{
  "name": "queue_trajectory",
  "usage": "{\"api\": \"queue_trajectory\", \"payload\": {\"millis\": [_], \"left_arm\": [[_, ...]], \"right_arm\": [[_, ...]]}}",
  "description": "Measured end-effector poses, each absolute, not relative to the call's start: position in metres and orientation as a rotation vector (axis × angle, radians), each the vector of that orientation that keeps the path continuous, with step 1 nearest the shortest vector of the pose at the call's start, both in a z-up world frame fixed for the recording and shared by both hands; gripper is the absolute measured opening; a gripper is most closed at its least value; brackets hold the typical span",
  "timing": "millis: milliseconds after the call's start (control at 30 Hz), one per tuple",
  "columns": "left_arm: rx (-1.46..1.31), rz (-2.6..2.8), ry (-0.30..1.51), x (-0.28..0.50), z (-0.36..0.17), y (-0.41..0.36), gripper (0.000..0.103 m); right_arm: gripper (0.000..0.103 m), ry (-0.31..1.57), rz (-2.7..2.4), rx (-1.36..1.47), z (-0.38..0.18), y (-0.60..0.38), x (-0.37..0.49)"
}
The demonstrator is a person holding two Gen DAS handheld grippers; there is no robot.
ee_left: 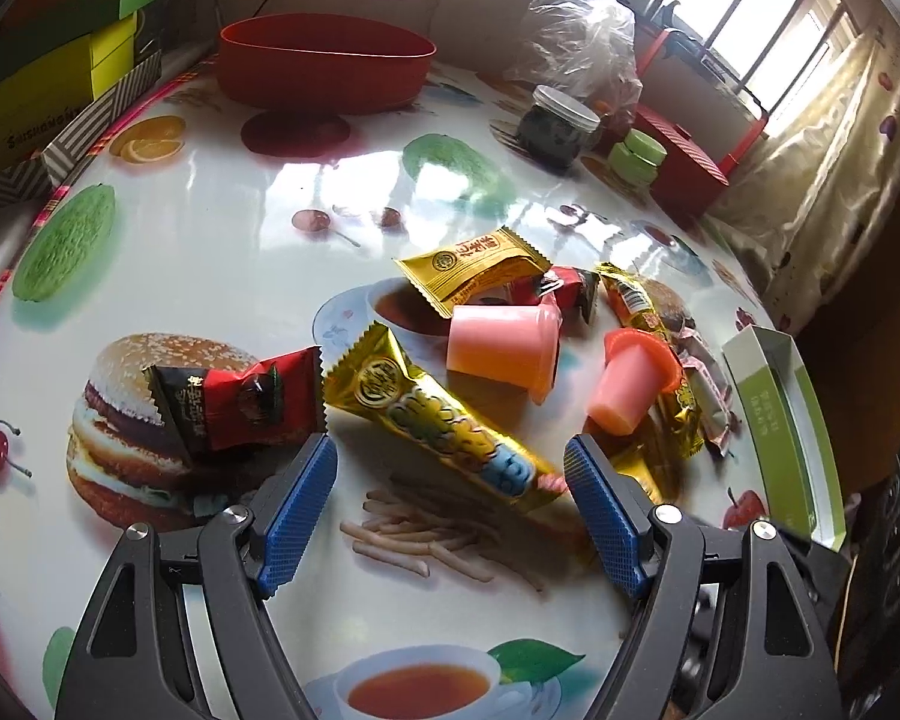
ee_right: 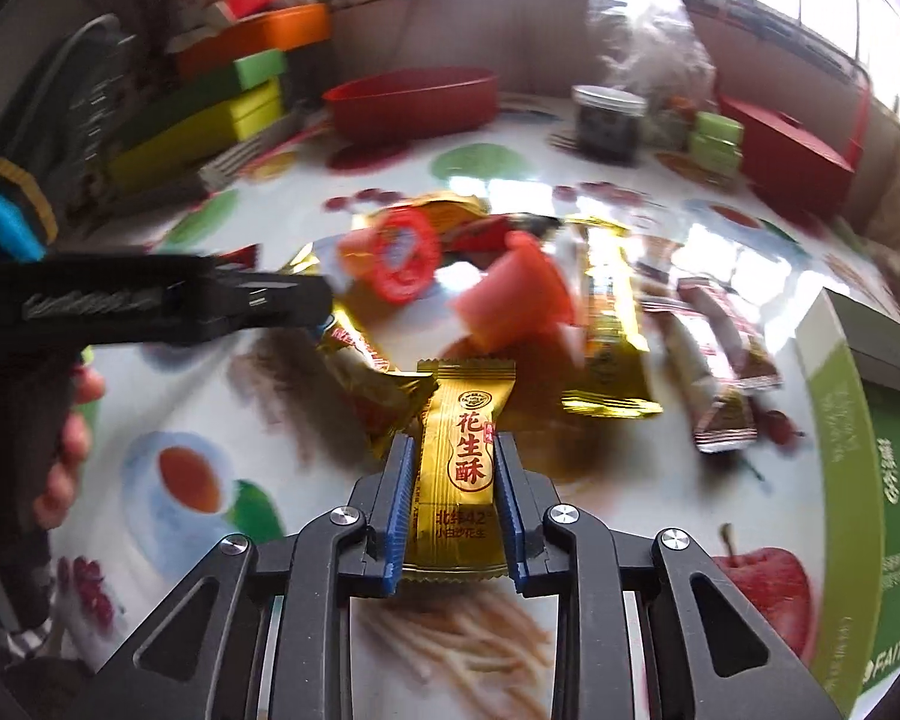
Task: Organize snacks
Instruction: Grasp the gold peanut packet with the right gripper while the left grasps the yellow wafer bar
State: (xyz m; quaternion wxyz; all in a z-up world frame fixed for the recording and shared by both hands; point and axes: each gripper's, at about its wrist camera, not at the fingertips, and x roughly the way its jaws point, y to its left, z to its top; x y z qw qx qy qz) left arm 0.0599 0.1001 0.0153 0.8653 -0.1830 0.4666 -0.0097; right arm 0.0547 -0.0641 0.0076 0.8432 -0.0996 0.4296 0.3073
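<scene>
Tilting steeply down, right claw [ee_right: 455, 468] clamps the gold peanut-candy packet [ee_right: 459, 468]; left claw [ee_left: 450, 462] gapes wide.

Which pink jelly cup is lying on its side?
The bigger cup, the one next to the yellow packet. The smaller cup stands upside down on its orange lid.
</scene>
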Motion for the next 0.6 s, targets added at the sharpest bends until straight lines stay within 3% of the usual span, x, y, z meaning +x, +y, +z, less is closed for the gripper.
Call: {"api": "queue_trajectory", "payload": {"millis": [600], "left_arm": [[-0.200,0.124,0.989,0.046,0.007,0.095,0.078]], "right_arm": [[0.024,0.915,0.712,-0.207,0.011,-0.066,0.033]]}}
